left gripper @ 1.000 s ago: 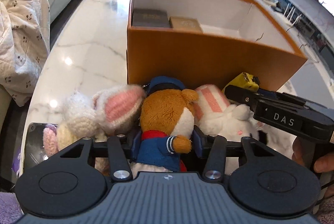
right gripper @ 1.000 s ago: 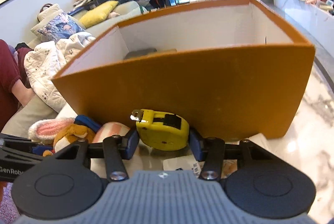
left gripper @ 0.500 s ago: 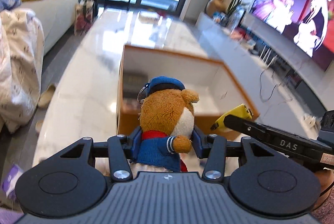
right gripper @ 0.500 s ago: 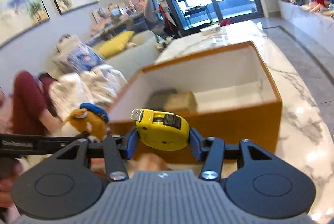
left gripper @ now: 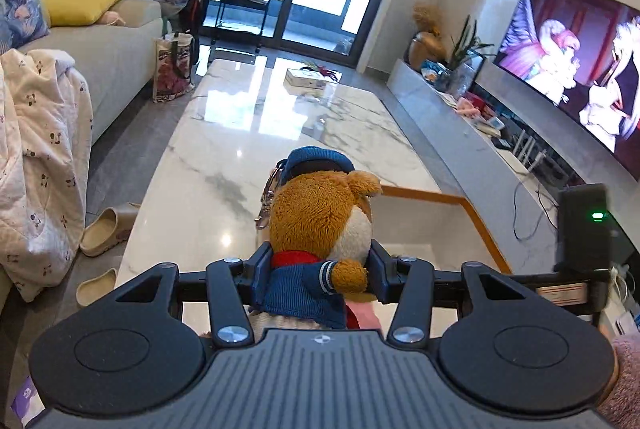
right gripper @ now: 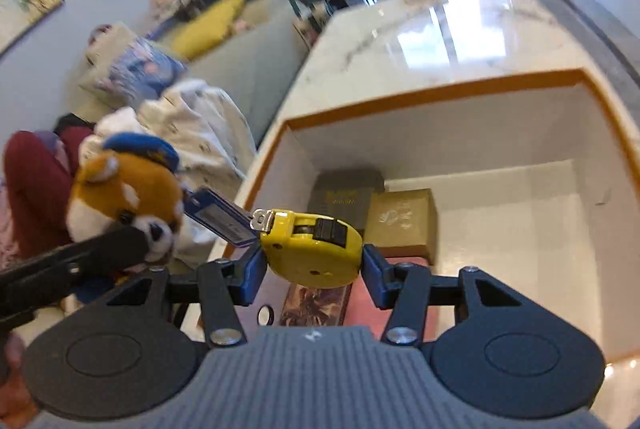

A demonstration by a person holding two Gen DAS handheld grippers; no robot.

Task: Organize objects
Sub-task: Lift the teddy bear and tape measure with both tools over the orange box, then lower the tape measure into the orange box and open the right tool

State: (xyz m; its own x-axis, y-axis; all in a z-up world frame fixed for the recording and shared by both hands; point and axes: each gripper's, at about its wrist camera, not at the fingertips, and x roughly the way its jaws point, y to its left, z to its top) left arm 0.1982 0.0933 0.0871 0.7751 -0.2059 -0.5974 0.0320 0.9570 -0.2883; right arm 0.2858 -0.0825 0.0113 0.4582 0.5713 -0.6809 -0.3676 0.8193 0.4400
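The left gripper point(left gripper: 320, 275) has its blue-padded fingers point(left gripper: 262, 271) clamped on the body of a fuzzy orange-brown plush bear with a soft blue cap, red collar and ribbed blue knit jacket point(left gripper: 320, 225); the bear stands upright between the fingers, head above them, its long axis rising away from the gripper, its back to the left wrist camera. Beyond the fingers lies the glossy white marble table point(left gripper: 224, 149). The right gripper point(right gripper: 312, 269) has its fingers point(right gripper: 372, 275) pressed on the flat sides of a rounded yellow hard-plastic tape measure with a black lock and metal hook point(right gripper: 310, 249); its hook end points left, long axis running across from finger to finger. It hangs over the open orange cardboard box with smooth white inner walls point(right gripper: 440, 97). Below and ahead of the fingers, on the box floor, lie a dark flat rectangular box point(right gripper: 344, 195) and a gold-brown one point(right gripper: 402, 221).
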